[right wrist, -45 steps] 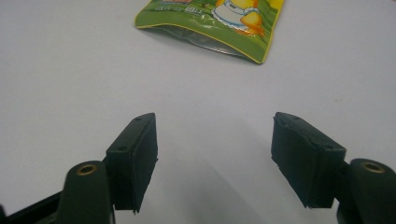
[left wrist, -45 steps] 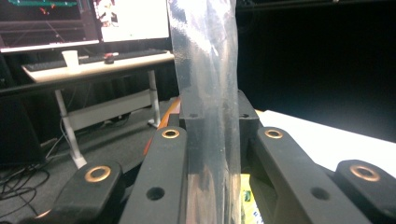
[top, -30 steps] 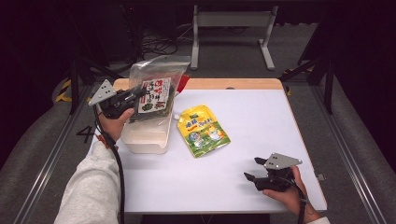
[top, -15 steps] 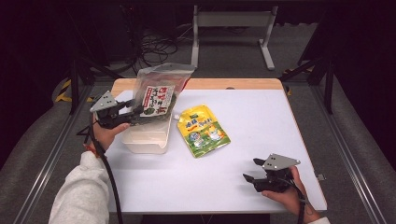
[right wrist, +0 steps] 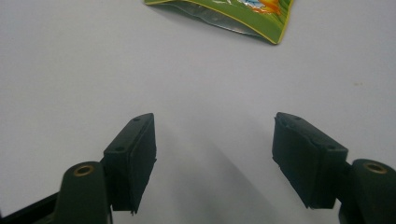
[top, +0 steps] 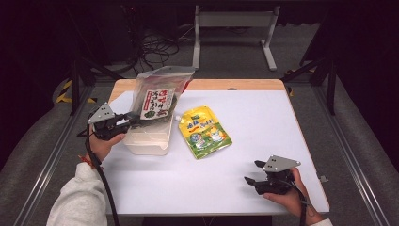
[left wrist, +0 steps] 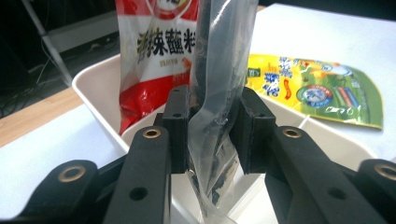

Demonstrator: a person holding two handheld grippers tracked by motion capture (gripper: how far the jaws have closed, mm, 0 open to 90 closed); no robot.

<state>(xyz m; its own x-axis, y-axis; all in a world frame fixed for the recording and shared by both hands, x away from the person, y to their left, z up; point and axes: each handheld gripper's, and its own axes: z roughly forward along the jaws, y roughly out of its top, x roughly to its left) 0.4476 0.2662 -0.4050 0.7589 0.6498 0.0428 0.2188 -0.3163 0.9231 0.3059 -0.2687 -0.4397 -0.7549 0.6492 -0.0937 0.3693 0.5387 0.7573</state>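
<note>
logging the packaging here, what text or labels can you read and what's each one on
"辣蘸料", partly cut off, reads in large dark characters on the red and white packet standing in the white tub.
Print on the label of the clear bag held by the left gripper: too small to read.
Print on the green and yellow pouch: Chinese characters, too blurred to read.

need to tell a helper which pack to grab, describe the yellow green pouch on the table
On the white table, look just right of the clear plastic tub. The pouch lies flat there by itself, yellow and green with a white spout, while the red-labelled clear bag stands in the tub.
</note>
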